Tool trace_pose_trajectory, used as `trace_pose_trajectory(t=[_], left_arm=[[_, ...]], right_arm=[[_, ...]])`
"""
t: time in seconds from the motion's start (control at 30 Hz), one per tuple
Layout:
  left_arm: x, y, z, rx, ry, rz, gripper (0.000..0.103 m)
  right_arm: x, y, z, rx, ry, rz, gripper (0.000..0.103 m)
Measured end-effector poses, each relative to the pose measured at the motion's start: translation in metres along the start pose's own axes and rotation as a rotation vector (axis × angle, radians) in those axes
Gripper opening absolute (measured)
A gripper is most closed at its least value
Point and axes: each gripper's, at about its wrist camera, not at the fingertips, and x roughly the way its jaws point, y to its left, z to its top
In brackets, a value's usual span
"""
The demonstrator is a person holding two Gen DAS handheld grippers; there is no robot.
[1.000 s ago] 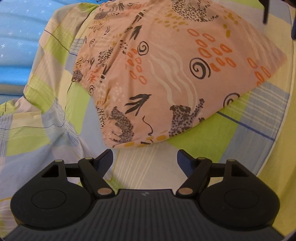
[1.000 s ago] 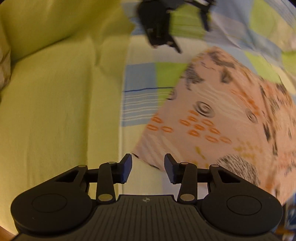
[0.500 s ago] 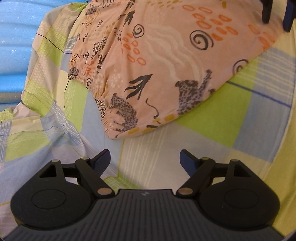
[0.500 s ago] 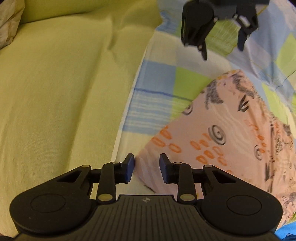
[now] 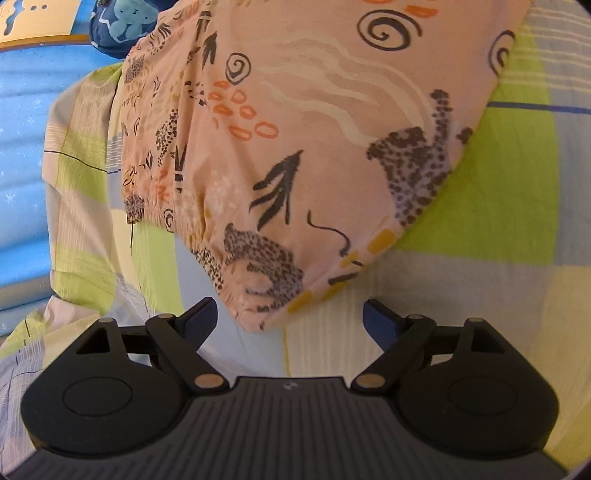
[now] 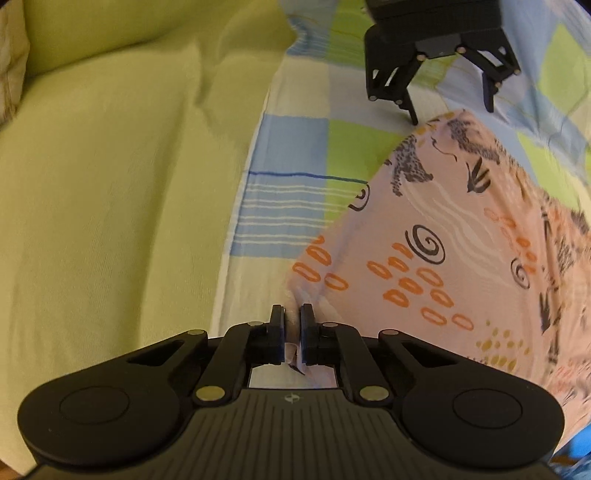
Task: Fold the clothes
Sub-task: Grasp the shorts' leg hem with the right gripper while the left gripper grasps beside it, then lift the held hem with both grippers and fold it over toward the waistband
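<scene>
We cannot see the whole pink printed garment (image 5: 314, 122) in either view: the left wrist view cuts it off at the top and right, and the right wrist view loses its far side to blur and the picture's edge. What kind of garment it is we cannot tell; we see only a flat pink cloth with leopards, spirals and orange ovals, gathered along 1 edge. The person holding the tools is out of sight in both views. In the upper left of the left wrist view a dark blue soft thing (image 5: 122, 26) with a pale animal figure is partly cut off, and we cannot make out what it is.

The garment lies spread on a checked sheet (image 5: 498, 206) of green, blue and pale yellow squares, beside a plain green cover (image 6: 110, 203).

Our left gripper (image 5: 290, 317) has its 2 fingers spread wide. A rounded corner of the garment points down into the gap between them, close to the tips, but neither finger touches the cloth as far as we can see. From the right wrist view the same left gripper (image 6: 448, 99) shows at the far corner of the garment, its tips near the cloth's edge, somewhat blurred.

Our right gripper (image 6: 291, 321) has its fingers pressed together on the near corner of the garment, and a small fold of pink cloth shows pinched between the blue pads (image 6: 304, 332).
</scene>
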Motion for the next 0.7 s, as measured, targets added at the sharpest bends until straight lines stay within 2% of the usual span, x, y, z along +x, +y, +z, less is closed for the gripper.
trace_pose_trajectory(t=[0.17, 0.3, 0.37, 0.47, 0.5, 0.53, 0.7], left_arm=[[-0.001, 0.004, -0.005, 0.009, -0.024, -0.012, 0.081], [0.000, 0.008, -0.004, 0.003, -0.028, -0.028, 0.061], [0.001, 0.008, -0.003, 0.020, -0.031, -0.016, 0.056], [0.007, 0.012, 0.000, 0.049, -0.030, -0.035, 0.027], [0.009, 0.015, 0.002, 0.042, -0.023, -0.056, 0.011], [0.010, 0.018, 0.004, 0.033, -0.015, -0.078, 0.005], [0.001, 0.035, 0.005, -0.025, -0.004, -0.121, 0.003]], right_arm=[[-0.029, -0.012, 0.007, 0.092, -0.055, 0.032, 0.006], [-0.049, -0.020, 0.012, 0.144, -0.087, 0.042, 0.006], [-0.053, -0.024, 0.014, 0.152, -0.094, 0.040, 0.006], [-0.058, -0.028, 0.015, 0.163, -0.098, 0.035, 0.006], [-0.060, -0.030, 0.014, 0.169, -0.096, 0.032, 0.006], [-0.062, -0.033, 0.013, 0.176, -0.093, 0.029, 0.006], [-0.087, -0.049, 0.004, 0.213, -0.097, 0.021, 0.006]])
